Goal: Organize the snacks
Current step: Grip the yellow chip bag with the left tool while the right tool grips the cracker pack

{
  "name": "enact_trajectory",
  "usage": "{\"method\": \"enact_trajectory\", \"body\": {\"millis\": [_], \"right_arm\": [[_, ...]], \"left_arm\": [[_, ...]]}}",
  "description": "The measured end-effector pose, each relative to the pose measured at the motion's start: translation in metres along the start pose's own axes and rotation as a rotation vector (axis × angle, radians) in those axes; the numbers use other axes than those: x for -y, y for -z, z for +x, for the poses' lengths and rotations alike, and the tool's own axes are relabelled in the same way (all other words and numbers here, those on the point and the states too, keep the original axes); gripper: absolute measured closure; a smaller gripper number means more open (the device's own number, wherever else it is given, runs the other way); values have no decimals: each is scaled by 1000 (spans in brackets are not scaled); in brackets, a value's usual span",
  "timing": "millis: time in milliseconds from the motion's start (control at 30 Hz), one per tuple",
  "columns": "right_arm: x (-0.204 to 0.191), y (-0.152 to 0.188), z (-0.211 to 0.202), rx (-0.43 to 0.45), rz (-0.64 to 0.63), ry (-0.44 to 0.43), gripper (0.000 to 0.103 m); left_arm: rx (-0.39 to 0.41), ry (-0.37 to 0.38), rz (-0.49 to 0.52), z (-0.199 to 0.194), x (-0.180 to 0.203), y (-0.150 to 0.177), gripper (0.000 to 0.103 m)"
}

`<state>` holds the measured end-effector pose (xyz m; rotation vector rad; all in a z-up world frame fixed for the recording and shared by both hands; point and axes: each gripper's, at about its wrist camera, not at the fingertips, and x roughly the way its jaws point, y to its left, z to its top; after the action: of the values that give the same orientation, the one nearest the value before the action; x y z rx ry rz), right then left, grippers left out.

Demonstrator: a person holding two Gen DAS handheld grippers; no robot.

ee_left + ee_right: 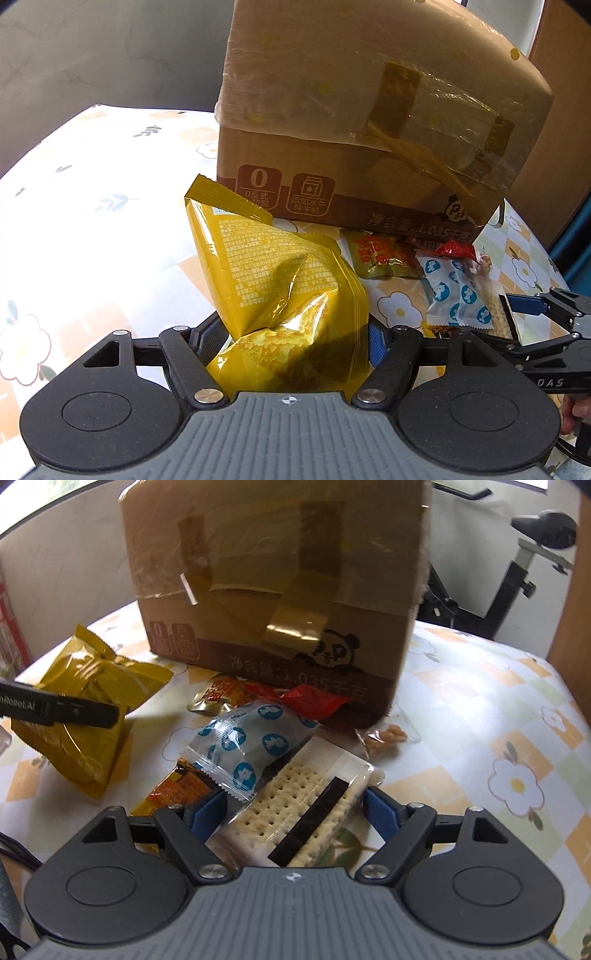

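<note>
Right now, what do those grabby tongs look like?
Both tongs match. The left tongs and right tongs each have a ribbed grey body, two black round housings, black linkage bars with silver screws, and blue ribbed pads on the fingers. White lettering marks the sides, reading DAS on the right one's arm and Robot.AI on the left's.

Table [480, 709] — cardboard box [280, 590] at the back; loose snack packets in front of it: chip bag [85, 716] at left, cracker pack [295, 805] nearest — spotted packet [251, 746] overlapping its left end.
</note>
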<state>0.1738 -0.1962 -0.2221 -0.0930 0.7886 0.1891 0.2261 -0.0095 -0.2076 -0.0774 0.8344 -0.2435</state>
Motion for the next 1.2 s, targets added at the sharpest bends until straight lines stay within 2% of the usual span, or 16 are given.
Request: {"method": "enact_trajectory", "body": {"millis": [300,333,533,767,1067,1200], "right_arm": [[4,5,-10,-20,-55,-31,29],[6,5,-11,-24,-56,-28,32],[27,8,-16,-31,5,27,33],[25,4,-8,10,31,40,43],[14,15,-4,105,27,71,46],[11,18,-5,119,18,75,48]], "left_arm": [[9,2,-17,-1,-1,4,27],[10,4,-21,-1,-1,5,27],[18,10,-36,-1,-5,6,27],[23,12,-41,-1,-6,8,27],[27,9,-47,-1,-6,8,26],[32,6,-46,-1,-5,9,26]]}}
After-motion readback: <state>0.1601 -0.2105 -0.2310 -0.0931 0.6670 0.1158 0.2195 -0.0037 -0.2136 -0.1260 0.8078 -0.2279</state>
